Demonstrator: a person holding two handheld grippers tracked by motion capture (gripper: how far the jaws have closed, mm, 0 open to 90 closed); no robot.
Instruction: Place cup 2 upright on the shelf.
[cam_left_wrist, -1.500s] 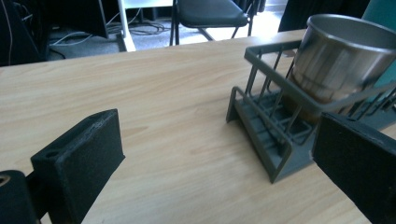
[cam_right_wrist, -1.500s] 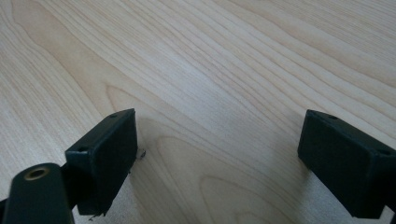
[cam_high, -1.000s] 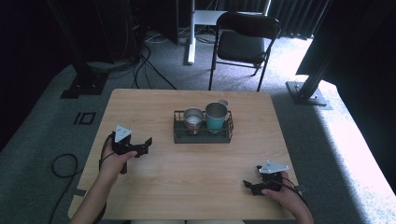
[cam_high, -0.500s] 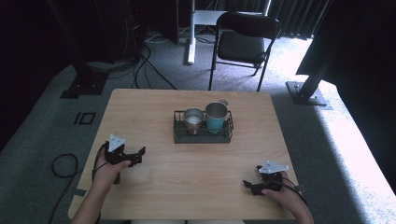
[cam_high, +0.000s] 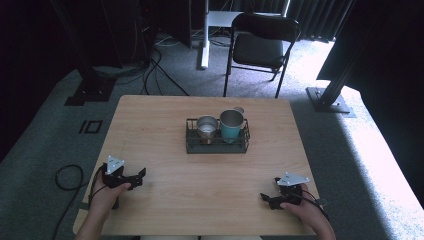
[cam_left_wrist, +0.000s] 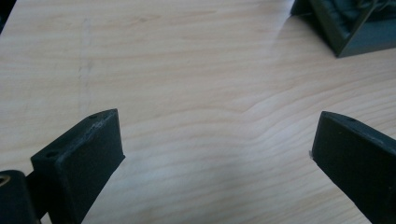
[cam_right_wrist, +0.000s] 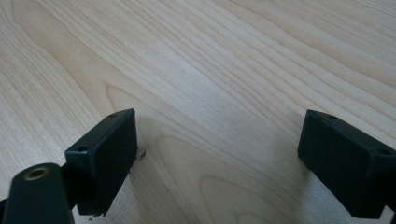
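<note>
Left gripper (cam_high: 135, 176) lowered, seemingly onto table (cam_high: 210, 200); right gripper (cam_high: 268, 198) unmoved; both jaw pairs apart.

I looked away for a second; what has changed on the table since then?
The left gripper drew back toward the person and came down near the table's front left corner, jaws open, holding nothing. The right gripper, the wire basket and its two cups stayed put.

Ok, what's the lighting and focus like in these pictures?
High view: harsh sunlight washes out the floor at right, and the back is nearly black. Left gripper view: jaws soft, table grain fairly sharp, rack corner blurred. Right gripper view: jaws blurred, pale glare across the wood.
</note>
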